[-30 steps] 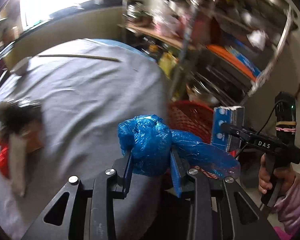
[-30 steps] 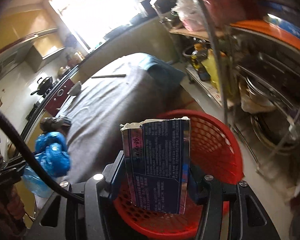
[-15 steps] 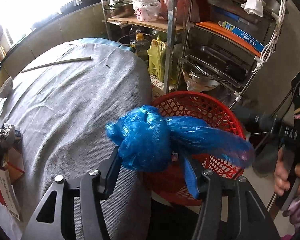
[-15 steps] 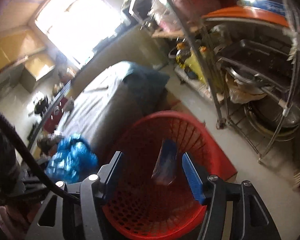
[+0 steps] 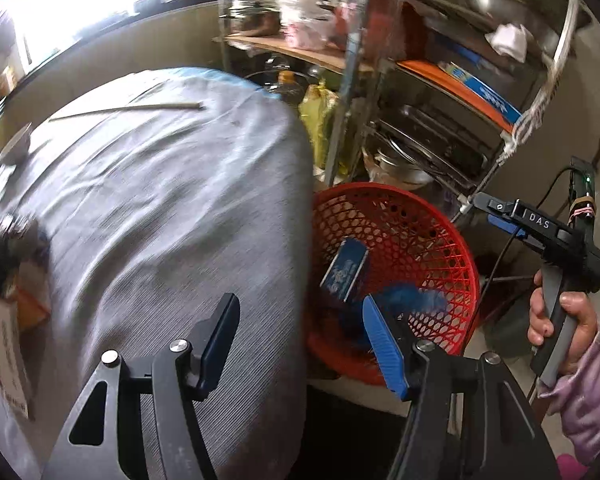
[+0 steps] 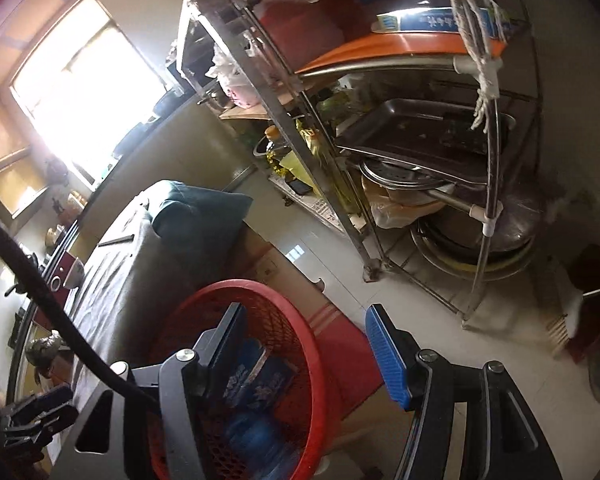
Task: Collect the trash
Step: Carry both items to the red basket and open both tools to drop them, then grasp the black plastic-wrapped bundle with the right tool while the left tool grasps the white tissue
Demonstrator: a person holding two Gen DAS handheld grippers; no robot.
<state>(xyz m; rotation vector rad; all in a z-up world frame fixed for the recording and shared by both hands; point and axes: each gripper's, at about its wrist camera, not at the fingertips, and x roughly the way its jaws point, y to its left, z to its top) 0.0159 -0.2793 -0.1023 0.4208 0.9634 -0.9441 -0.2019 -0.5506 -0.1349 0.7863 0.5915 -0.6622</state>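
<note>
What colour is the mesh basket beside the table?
Red: the round plastic mesh basket shows best in the left wrist view.

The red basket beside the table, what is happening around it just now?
A person with a gripper in each hand is collecting trash into the red basket. Both the left gripper and the right gripper are open and empty above it. A blue box and a blue plastic bag lie inside the basket. More litter lies on the grey-covered table at the left.
</note>
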